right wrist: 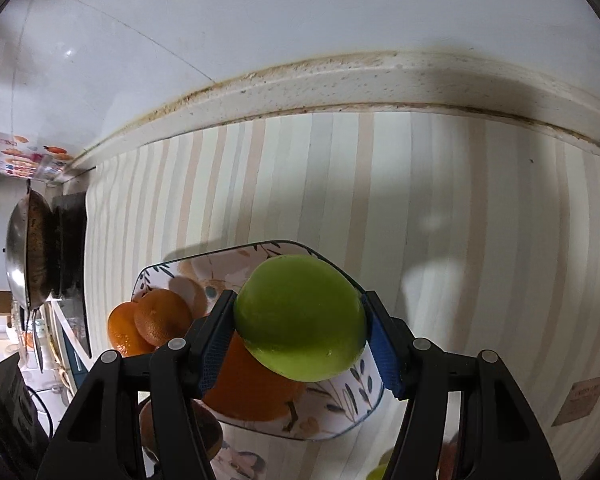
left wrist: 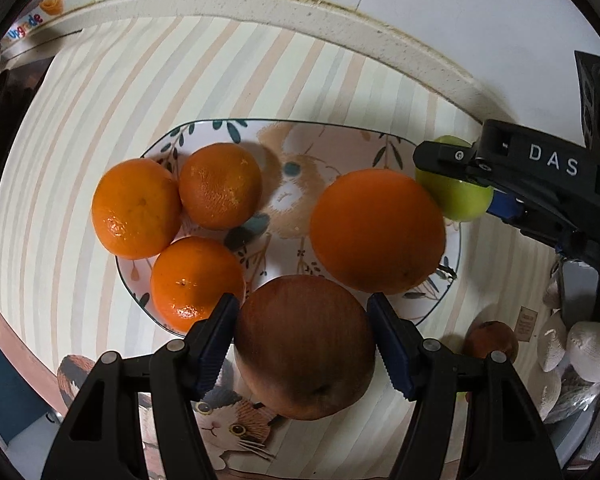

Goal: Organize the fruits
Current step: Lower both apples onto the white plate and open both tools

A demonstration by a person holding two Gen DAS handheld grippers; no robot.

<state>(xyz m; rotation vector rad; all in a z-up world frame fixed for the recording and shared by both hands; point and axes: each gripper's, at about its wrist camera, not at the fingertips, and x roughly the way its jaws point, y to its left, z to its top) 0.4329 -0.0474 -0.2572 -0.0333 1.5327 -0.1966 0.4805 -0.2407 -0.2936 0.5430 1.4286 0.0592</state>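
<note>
A patterned plate [left wrist: 380, 144] holds three small oranges [left wrist: 136, 208] and one large orange [left wrist: 378, 232]. My left gripper [left wrist: 302, 344] is shut on a brown-red apple [left wrist: 304, 348] at the plate's near rim. My right gripper [right wrist: 300, 332] is shut on a green apple [right wrist: 300, 316] and holds it above the plate's right edge [right wrist: 360, 408]. That green apple [left wrist: 460, 200] and the right gripper's fingers [left wrist: 452, 158] show at the right of the left wrist view. The large orange [right wrist: 252, 388] lies below the green apple in the right wrist view.
The striped mat [left wrist: 100, 100] covers the counter up to a stone ledge [left wrist: 300, 12] and white wall. Another brown fruit [left wrist: 492, 340] and white bags [left wrist: 588, 348] lie at the right. A wok [right wrist: 24, 248] stands on the stove at the left.
</note>
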